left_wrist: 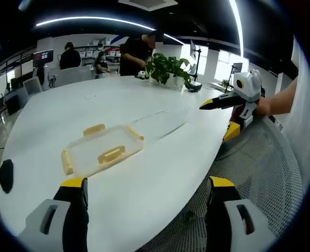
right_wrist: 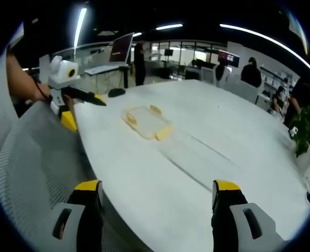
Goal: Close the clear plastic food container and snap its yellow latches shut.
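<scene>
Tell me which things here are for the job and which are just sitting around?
For the job:
clear container
yellow latches
left gripper, open
right gripper, open

Just sitting around:
potted plant
white table
mesh chair
monitor
people at the far end

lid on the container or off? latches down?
Lid looks on: the clear container lies flat on the white table, yellow latches sticking outward around its rim. Snapped or not: cannot tell. Both claws open, away from it.

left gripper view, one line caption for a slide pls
Open left hand-held gripper faces the clear container on the white table.
</scene>
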`<action>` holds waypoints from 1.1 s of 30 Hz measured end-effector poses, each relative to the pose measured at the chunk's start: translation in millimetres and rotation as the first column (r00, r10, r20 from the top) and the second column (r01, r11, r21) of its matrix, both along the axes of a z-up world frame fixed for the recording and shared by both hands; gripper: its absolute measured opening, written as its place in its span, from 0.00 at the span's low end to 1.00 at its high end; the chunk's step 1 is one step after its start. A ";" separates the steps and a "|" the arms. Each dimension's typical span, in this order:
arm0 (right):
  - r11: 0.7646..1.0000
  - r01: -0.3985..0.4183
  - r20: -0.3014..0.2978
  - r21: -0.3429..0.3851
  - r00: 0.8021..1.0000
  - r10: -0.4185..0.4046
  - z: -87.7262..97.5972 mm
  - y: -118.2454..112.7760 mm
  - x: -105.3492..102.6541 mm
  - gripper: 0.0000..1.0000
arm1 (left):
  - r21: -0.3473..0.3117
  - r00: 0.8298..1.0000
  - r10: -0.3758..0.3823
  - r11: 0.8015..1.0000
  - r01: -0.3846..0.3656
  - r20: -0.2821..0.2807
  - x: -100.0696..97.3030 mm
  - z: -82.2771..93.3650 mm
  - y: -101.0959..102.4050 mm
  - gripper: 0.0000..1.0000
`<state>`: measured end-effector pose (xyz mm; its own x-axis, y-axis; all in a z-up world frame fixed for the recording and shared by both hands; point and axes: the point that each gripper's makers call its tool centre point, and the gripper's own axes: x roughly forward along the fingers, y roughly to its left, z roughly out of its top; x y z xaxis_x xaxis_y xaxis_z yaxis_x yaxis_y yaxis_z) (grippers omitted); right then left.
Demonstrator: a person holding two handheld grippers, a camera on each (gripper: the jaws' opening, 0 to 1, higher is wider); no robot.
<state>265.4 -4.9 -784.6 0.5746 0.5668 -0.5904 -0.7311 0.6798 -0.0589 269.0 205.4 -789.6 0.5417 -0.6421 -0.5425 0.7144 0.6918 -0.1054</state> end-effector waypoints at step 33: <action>0.998 -0.054 -0.006 -0.036 0.999 0.054 -1.0 -2.8 10.9 0.86 | 0.045 0.999 -0.048 0.998 0.048 -0.014 8.0 0.2 -1.1 0.92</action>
